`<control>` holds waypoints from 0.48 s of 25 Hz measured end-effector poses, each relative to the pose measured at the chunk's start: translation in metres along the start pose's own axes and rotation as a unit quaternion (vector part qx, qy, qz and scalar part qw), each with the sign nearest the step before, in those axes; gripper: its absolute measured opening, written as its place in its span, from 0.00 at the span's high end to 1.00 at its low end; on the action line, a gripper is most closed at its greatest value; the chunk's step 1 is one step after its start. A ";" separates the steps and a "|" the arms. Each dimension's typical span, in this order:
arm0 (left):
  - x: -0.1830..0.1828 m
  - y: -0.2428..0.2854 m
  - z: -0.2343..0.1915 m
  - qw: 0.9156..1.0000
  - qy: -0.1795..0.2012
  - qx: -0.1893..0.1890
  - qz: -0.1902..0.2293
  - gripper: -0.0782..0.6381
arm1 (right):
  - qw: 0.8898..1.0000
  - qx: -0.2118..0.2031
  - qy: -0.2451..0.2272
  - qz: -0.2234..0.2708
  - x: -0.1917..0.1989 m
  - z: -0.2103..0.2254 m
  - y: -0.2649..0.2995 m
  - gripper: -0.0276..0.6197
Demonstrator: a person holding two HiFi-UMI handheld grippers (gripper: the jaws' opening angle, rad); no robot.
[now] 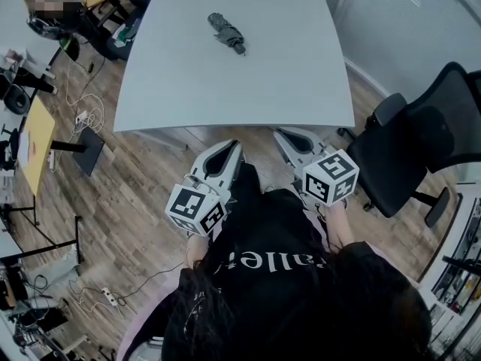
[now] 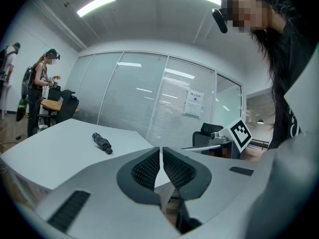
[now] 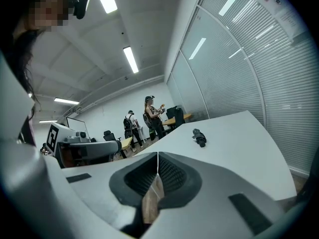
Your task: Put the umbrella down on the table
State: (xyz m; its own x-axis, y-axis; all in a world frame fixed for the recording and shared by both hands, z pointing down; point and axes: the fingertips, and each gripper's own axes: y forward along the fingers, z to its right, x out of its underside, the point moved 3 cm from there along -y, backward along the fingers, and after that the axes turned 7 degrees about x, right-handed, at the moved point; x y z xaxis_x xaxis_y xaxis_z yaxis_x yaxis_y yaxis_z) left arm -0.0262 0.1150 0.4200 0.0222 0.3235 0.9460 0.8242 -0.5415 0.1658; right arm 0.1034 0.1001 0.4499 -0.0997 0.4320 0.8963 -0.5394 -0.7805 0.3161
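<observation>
The folded umbrella point(image 1: 226, 33) lay flat on the bench point(image 1: 285, 81), toward its far edge and about midway between the side edges, with nothing touching it. My left gripper point(image 1: 231, 145) and right gripper point(image 1: 282, 133) hung off the bench, just short of its near edge and well apart from the umbrella. Both pairs of jaws were clenched on nothing (pads together, no object between them). By my reading the task was done: the umbrella was down and released, and nothing was left for me but to stand clear.
</observation>
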 end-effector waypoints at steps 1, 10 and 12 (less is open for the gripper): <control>0.000 0.000 0.002 1.000 0.000 0.000 0.000 0.84 | 1.000 0.000 0.001 0.000 0.000 0.001 -0.001 0.92; -0.002 0.002 0.010 1.000 0.004 -0.004 0.004 0.84 | 1.000 0.002 0.006 0.003 -0.001 0.005 -0.009 0.92; -0.003 0.004 0.009 1.000 0.006 -0.006 0.008 0.84 | 1.000 0.004 0.006 0.003 0.000 0.010 -0.008 0.92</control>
State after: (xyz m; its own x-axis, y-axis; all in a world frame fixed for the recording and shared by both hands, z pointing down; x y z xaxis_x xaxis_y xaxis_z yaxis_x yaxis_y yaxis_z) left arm -0.0176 0.1190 0.4155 0.0287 0.3046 0.9521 0.8169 -0.5561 0.1532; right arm 0.1159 0.1024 0.4504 -0.1133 0.4336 0.8940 -0.5329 -0.7859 0.3136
